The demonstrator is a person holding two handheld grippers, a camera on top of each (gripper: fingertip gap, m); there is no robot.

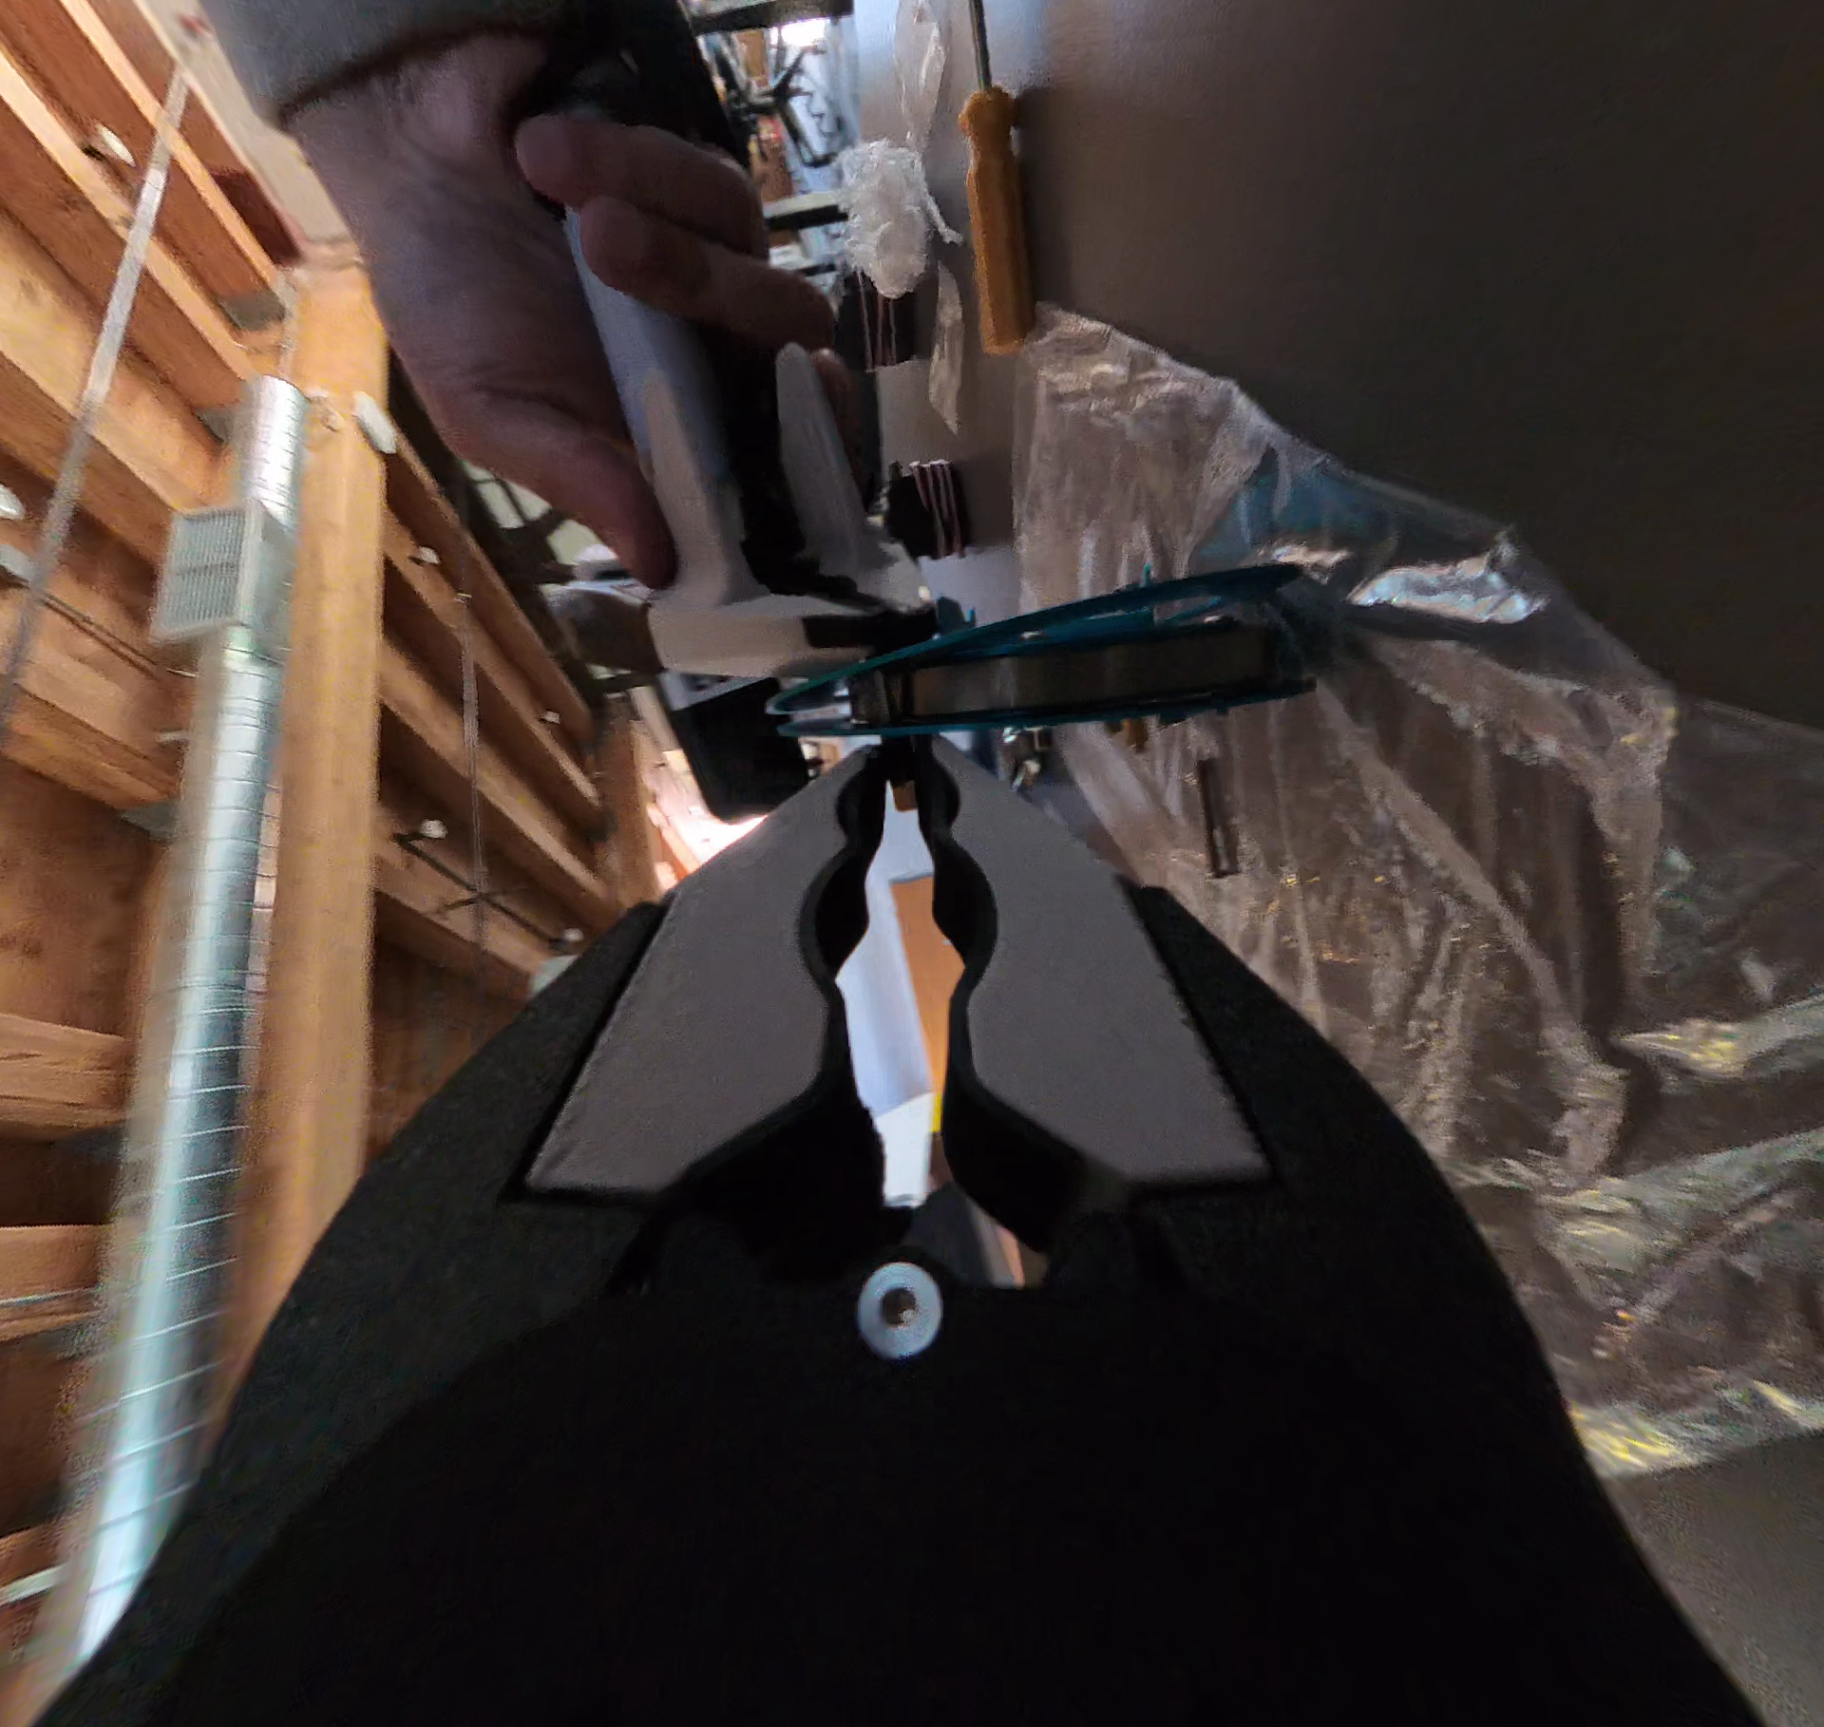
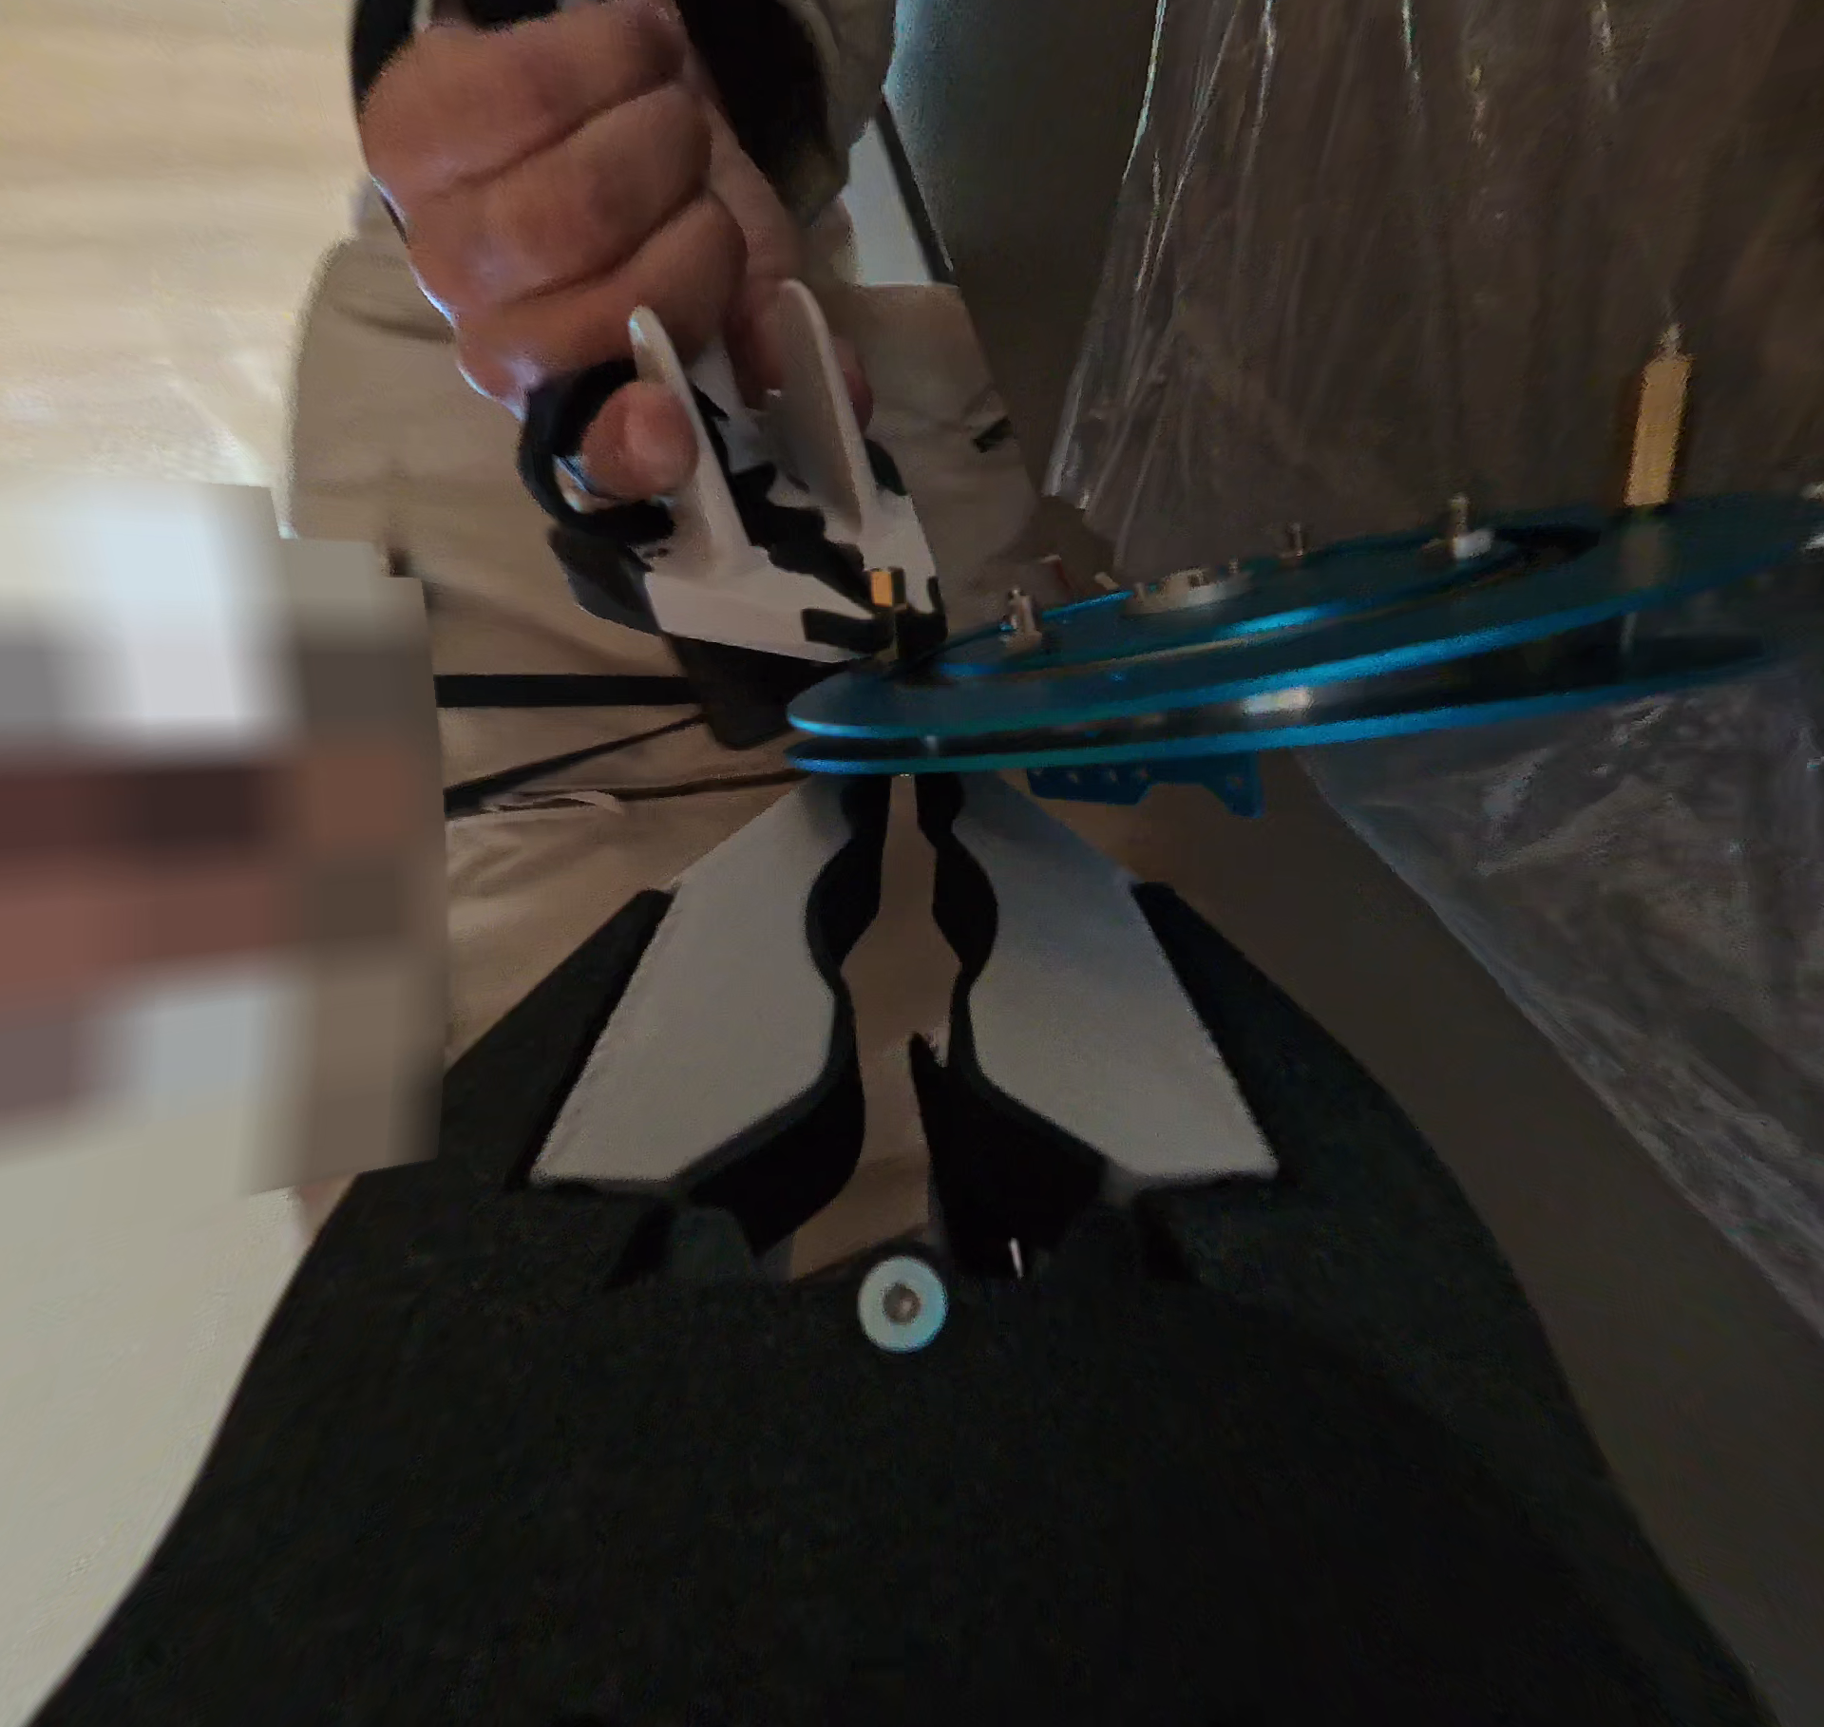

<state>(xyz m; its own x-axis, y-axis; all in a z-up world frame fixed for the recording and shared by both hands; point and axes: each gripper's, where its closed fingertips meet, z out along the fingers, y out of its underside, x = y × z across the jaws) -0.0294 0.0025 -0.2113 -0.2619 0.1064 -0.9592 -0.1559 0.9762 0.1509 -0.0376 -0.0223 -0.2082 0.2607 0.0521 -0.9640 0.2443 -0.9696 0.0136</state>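
Note:
A blue disc assembly of two round plates with a metal ring between them is held in the air between both grippers. My left gripper is shut on a small brass standoff at the disc's rim. In the right wrist view this standoff stands on the upper plate, pinched by the left gripper's fingers. My right gripper is shut on the near edge of the blue disc assembly. It also shows in the left wrist view, held by a hand.
A crumpled clear plastic bag lies on the dark table beside the disc. A yellow-handled screwdriver, small black parts and a loose brass standoff lie there too. Wooden beams and a metal duct are behind.

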